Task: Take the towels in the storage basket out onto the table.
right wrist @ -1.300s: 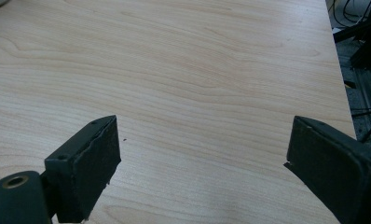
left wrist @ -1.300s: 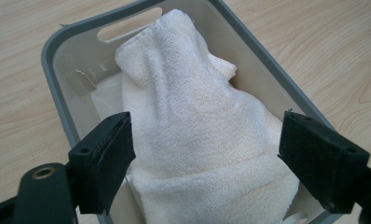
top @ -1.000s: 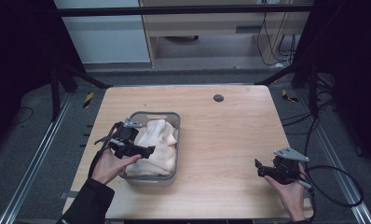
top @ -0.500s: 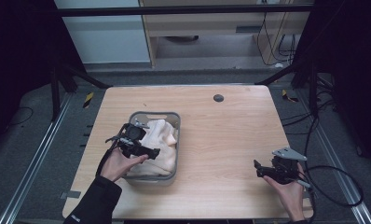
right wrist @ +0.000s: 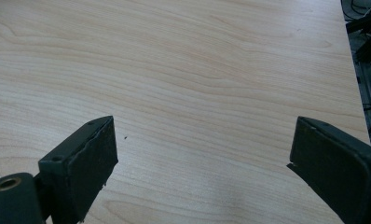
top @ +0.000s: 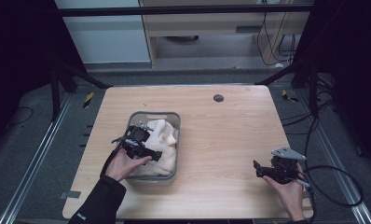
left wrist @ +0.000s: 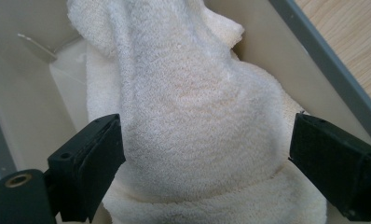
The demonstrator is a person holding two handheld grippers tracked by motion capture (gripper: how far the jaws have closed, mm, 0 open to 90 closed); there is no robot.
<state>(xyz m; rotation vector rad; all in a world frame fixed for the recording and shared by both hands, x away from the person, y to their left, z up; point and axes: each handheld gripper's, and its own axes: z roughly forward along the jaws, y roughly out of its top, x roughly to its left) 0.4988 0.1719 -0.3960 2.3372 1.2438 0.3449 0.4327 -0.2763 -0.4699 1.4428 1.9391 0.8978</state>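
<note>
Left gripper [top: 151,154] hangs over the grey basket [top: 170,115] on the wooden table [top: 221,135] in the high view, right gripper [top: 257,170] low at the near right. Left gripper view: jaws spread around a hump of cream towel [left wrist: 193,116] (basket walls either side). Right gripper view: jaws wide above bare wood.

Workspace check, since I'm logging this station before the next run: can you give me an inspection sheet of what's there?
Surface: light wooden table, small dark round disc near its far edge.
Job's things: grey bin holding a cream towel.
Clutter: nothing seen.
Grippers: left gripper open, jaws either side of a towel fold; right gripper open over bare wood.
Cables: black cable looping from the right gripper off the table's right edge.
Surroundings: dark frame struts, cabinet behind, floor cables.
</note>
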